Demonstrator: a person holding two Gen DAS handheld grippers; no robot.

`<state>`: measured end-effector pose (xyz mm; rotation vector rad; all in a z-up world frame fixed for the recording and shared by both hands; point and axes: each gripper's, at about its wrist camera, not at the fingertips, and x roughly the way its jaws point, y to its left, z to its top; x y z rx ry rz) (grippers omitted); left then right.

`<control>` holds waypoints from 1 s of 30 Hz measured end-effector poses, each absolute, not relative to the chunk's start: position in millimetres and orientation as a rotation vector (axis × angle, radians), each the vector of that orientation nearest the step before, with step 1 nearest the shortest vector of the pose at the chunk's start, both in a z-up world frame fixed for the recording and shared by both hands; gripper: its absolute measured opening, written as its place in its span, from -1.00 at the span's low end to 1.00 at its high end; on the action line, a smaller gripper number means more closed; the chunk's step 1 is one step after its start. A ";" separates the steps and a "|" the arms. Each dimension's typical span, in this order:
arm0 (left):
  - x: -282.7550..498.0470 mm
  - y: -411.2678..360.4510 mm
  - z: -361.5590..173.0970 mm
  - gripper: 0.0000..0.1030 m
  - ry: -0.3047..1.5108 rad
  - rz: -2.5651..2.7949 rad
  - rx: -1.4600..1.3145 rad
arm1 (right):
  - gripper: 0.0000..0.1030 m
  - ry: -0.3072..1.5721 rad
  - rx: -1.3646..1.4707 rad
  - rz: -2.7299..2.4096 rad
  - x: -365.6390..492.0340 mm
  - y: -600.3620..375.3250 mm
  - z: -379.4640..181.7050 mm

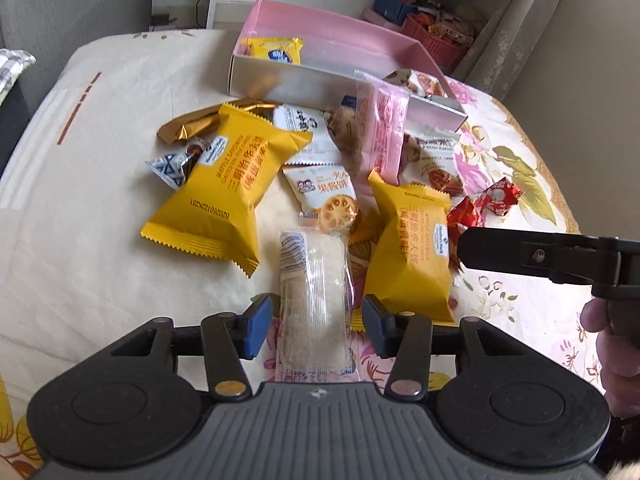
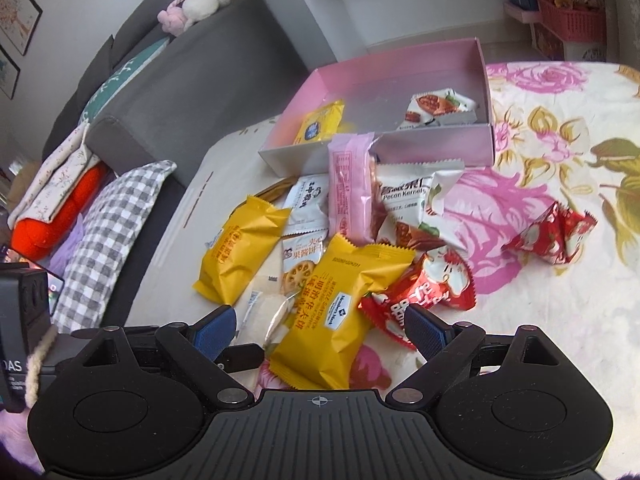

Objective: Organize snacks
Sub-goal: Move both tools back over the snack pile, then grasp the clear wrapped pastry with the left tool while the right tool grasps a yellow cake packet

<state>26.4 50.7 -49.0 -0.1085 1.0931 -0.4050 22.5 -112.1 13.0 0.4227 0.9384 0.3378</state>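
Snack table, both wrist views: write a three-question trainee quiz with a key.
1. True or false: the pink cardboard box holds no snacks.
2. Which packet lies between the open left gripper fingers? A) clear-wrapped pale cake bar B) red foil candy packet C) pink plastic wafer packet
3. Fill in: the open right gripper straddles a ____ pillow packet.

Key: 1 false, a small yellow packet and a white pecan packet lie inside; 2 A; 3 yellow.
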 end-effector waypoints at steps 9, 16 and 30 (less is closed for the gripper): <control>27.7 47.4 -54.1 -0.25 1.099 -0.391 -0.079 | 0.44 1.011 0.495 0.347 28.4 -103.0 -4.7; 27.6 47.4 -53.0 -0.39 1.096 -0.370 -0.043 | 0.34 1.024 0.535 0.298 36.7 -98.3 -17.2; 28.2 49.7 -52.0 -0.43 1.095 -0.354 -0.035 | -0.23 0.999 0.460 0.262 42.3 -84.6 -23.6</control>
